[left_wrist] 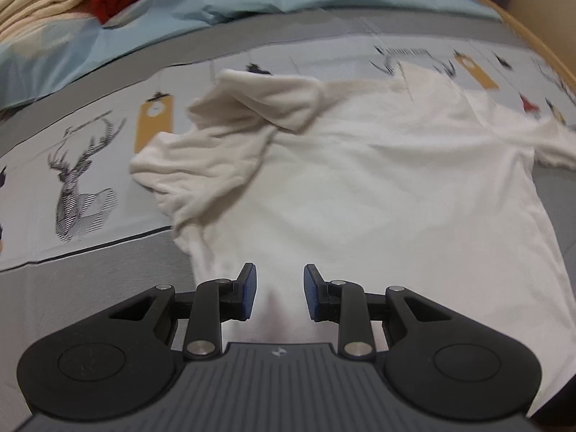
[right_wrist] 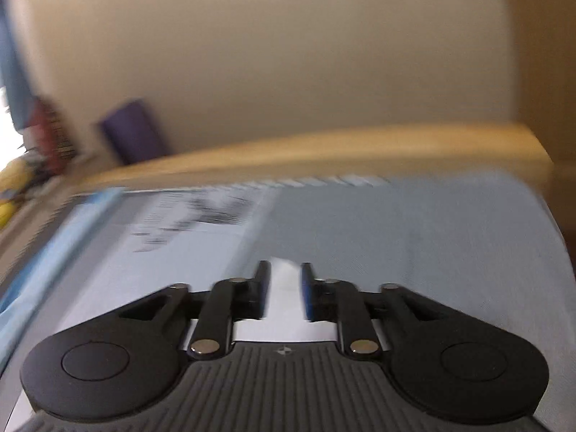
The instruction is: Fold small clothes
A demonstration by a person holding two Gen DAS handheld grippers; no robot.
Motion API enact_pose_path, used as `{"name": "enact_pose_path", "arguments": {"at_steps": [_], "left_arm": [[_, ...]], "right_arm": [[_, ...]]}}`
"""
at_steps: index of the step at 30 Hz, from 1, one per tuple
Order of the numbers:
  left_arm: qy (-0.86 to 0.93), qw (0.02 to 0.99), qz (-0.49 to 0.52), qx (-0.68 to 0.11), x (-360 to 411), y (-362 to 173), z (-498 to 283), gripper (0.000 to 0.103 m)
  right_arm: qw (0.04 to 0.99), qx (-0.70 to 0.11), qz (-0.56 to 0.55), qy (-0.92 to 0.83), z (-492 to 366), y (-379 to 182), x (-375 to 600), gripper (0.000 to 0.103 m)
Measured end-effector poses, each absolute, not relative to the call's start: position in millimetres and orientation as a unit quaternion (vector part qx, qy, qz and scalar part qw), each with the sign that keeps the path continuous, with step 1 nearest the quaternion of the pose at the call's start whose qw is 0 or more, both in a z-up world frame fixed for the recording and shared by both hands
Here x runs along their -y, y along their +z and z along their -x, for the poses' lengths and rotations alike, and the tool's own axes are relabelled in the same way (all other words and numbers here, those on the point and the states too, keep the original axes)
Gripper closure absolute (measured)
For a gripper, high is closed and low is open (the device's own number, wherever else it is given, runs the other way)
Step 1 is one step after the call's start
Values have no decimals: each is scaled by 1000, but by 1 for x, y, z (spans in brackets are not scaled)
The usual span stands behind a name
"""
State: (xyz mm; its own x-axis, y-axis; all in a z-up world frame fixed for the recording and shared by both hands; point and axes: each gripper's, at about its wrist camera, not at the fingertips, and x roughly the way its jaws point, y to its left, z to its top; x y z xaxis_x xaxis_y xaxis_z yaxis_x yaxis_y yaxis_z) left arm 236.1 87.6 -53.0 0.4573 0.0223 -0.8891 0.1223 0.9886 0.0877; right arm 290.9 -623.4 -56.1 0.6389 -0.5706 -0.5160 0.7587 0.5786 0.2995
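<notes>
Your left gripper is the one closer, fingers apart and empty over the hem of the white t-shirt spread on the bed, collar pointing away, while your right gripper, also spread, faces blurry bedding.

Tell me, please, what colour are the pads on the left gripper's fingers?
Blue, on black fingers; clearest in the left wrist view.

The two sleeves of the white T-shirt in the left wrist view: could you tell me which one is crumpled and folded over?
The sleeve on the left of the picture, near the printed deer, is bunched and folded over. The other sleeve, at the right edge, lies stretched out flatter.
</notes>
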Motion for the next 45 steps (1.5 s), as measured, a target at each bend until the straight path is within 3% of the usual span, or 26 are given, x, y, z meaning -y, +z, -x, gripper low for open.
{"name": "enact_pose_path", "arguments": {"at_steps": [1, 10, 12, 15, 19, 26, 29, 30, 31, 32, 33, 34, 39, 41, 43, 45], "left_arm": [[-24, 855, -60, -515, -94, -50, -235, 71], [9, 888, 25, -460, -144, -22, -222, 70], [7, 892, 43, -449, -152, -18, -218, 60], [5, 907, 56, -417, -157, -10, -209, 43], [14, 929, 33, -368, -148, 0, -199, 36], [31, 926, 7, -376, -119, -11, -223, 37], [19, 925, -23, -378, -97, -23, -239, 54], [9, 925, -34, -379, -87, -27, -245, 64], [-1, 924, -40, -379, -78, -31, -252, 78], [-8, 924, -44, -380, -69, -35, -258, 85], [-14, 923, -47, -381, -61, -40, -266, 90], [-15, 924, -53, -378, -50, -44, -275, 90], [5, 929, -65, -364, -13, -68, -322, 86], [12, 928, -66, -367, -5, -79, -340, 77], [20, 925, -76, -372, 3, -94, -359, 60], [37, 919, -91, -381, 7, -109, -374, 58]], "right_arm": [[882, -184, -248, -356, -295, -44, 611, 67], [947, -232, -213, -64, -302, 48, 438, 67], [946, -245, -211, -12, -301, 60, 401, 65], [939, -255, -225, 41, -292, 62, 350, 55], [945, -289, -143, 56, -290, 38, 283, 51], [912, -377, -133, 88, -324, 13, 239, 52], [908, -385, -144, 80, -333, 11, 239, 53], [903, -393, -154, 76, -332, 9, 240, 55], [898, -401, -165, 75, -334, 6, 244, 66], [894, -408, -172, 76, -333, 3, 247, 81], [891, -412, -174, 76, -335, 2, 250, 89], [892, -411, -175, 71, -336, -2, 254, 97], [887, -409, -201, 69, -344, 0, 271, 97], [882, -417, -207, 73, -347, -2, 275, 95], [876, -427, -213, 70, -349, -6, 277, 95], [870, -439, -214, 69, -352, -12, 277, 95]]}}
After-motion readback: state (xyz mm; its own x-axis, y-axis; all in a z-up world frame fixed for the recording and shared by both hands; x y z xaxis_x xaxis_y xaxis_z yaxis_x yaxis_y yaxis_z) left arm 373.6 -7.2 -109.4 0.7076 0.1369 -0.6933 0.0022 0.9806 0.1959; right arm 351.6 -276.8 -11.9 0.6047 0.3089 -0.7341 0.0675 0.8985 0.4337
